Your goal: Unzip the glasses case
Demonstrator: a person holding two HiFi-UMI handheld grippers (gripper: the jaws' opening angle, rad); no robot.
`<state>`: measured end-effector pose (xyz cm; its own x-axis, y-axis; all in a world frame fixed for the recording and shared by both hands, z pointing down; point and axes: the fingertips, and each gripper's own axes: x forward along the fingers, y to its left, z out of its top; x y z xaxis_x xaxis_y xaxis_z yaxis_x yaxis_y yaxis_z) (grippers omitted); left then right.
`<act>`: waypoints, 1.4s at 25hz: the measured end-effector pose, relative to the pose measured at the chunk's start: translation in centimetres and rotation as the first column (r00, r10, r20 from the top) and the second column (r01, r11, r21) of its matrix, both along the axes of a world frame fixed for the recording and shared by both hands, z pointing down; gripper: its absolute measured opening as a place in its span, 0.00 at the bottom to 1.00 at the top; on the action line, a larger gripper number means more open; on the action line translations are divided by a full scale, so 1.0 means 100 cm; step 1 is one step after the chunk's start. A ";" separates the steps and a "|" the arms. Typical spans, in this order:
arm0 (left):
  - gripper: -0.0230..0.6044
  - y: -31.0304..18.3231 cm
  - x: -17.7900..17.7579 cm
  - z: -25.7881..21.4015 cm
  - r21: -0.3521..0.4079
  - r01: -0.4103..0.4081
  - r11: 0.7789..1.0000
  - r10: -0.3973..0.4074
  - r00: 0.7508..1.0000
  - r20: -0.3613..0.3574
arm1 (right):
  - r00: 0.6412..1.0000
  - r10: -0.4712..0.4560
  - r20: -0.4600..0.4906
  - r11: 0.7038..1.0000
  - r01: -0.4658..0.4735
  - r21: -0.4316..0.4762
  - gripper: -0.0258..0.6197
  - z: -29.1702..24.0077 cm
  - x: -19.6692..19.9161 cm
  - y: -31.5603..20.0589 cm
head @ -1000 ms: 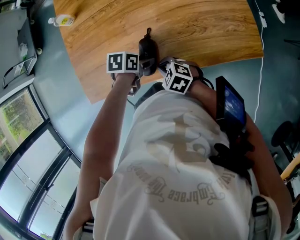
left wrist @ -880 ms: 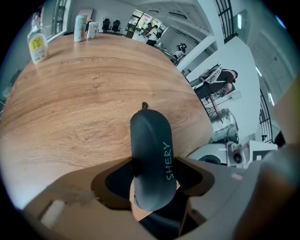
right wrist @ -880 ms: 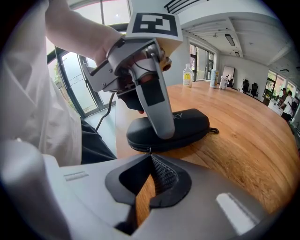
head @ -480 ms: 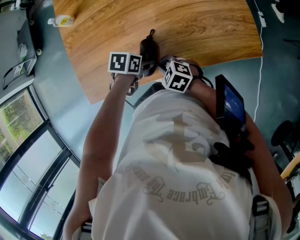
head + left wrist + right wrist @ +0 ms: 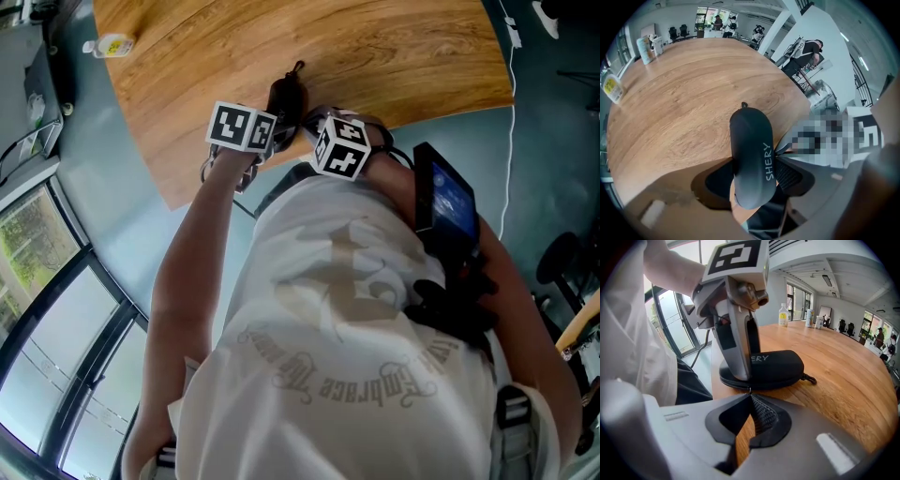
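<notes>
A black glasses case (image 5: 750, 150) printed SHERY lies near the front edge of the wooden table (image 5: 670, 103). My left gripper (image 5: 754, 178) comes down over its near end, and the pads press on both of its sides. In the right gripper view one left finger (image 5: 738, 348) stands against the case (image 5: 778, 365). My right gripper (image 5: 750, 397) sits at the case's seam, its jaws shut, with a small metal zip pull (image 5: 750, 390) pinched at the tips. In the head view both marker cubes crowd over the case (image 5: 284, 98). A small loop (image 5: 811, 379) hangs off its far end.
A small bottle (image 5: 108, 44) stands at the table's far left corner. In the left gripper view, containers (image 5: 647, 47) stand along the far edge. The table's edge (image 5: 178, 192) runs just under my hands. A screen device (image 5: 445, 202) is strapped on my right forearm.
My left gripper's marker cube has rolled a little while staying on the case. The right gripper and the case have kept their places.
</notes>
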<state>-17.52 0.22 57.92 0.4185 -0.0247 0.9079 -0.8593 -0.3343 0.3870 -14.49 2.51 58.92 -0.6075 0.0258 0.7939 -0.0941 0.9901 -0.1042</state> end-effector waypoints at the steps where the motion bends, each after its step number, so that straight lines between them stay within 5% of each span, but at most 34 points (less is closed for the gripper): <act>1: 0.49 0.001 0.000 0.000 -0.003 -0.011 1.000 0.011 1.000 0.003 | 1.000 0.005 0.000 1.000 -0.005 -0.002 0.05 0.000 0.001 0.000; 18: 0.50 0.014 -0.002 0.001 -0.028 -0.177 0.984 0.178 0.983 0.036 | 1.000 0.022 0.008 1.000 -0.022 -0.007 0.05 0.000 0.004 -0.004; 35: 0.50 0.029 -0.010 0.000 -0.045 -0.353 0.935 0.355 0.933 0.064 | 0.999 0.043 0.007 0.999 -0.043 0.024 0.05 -0.001 0.011 -0.023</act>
<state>-18.52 3.14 57.95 0.3300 0.1434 0.9330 -0.7128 -0.6101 0.3459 -13.44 0.18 58.86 -0.6124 -0.0197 0.7903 -0.1365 0.9873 -0.0812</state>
